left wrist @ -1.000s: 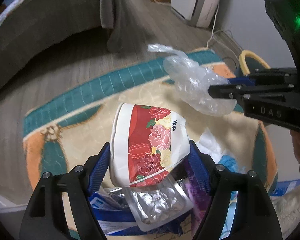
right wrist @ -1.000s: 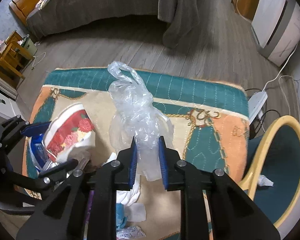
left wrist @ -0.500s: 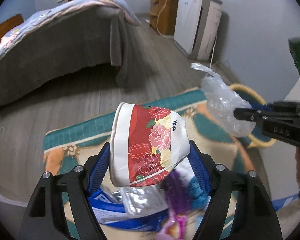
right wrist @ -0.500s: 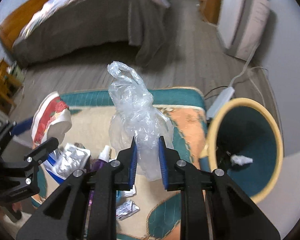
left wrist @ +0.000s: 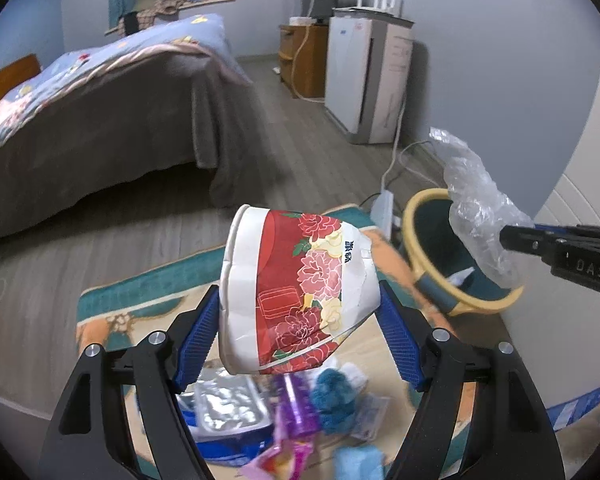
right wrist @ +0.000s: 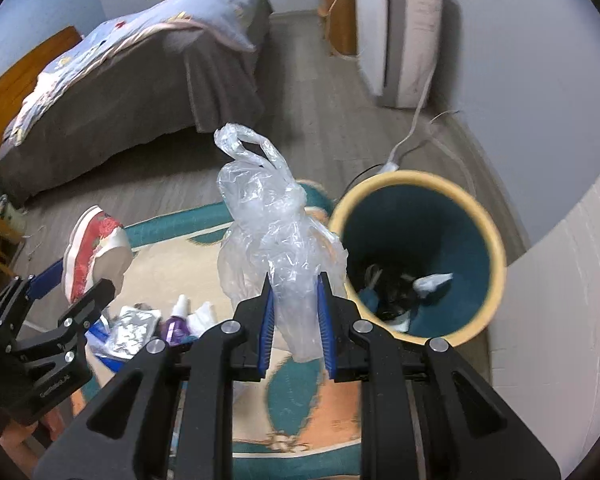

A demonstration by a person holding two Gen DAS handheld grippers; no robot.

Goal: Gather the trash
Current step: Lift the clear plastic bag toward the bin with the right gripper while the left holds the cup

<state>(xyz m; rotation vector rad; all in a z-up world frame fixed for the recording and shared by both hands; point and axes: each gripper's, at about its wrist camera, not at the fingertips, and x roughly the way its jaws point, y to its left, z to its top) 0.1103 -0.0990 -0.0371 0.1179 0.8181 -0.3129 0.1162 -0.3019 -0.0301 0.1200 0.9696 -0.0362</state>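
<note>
The left tool (left wrist: 300, 316) is clamped on a crushed paper bowl (left wrist: 296, 288), red with a flower print, its blue pads pressing the white rim on one side and the base on the other. The bowl is held on its side in the air above the rug (left wrist: 140, 296). The right tool (right wrist: 296, 312) is clamped on a crumpled clear bag (right wrist: 276, 232), which stands up out of the narrow gap between the pads, its looped handle on top.

Just beside the bag in the right wrist view is the bin (right wrist: 496, 240) (yellow rim, teal inside), standing at the rug's edge by the wall. Some scraps lie at its bottom, among them a white wad (right wrist: 432, 282).

More litter lies on the rug below the bowl: a foil tray (left wrist: 228, 404), a purple bottle (left wrist: 296, 412), a blue wad (left wrist: 336, 396) and a few wrappers, too blurred to tell apart. A bed (left wrist: 100, 112) stands beyond the rug on the wood floor (left wrist: 300, 152), and a white appliance (left wrist: 364, 76) stands against the far wall.
</note>
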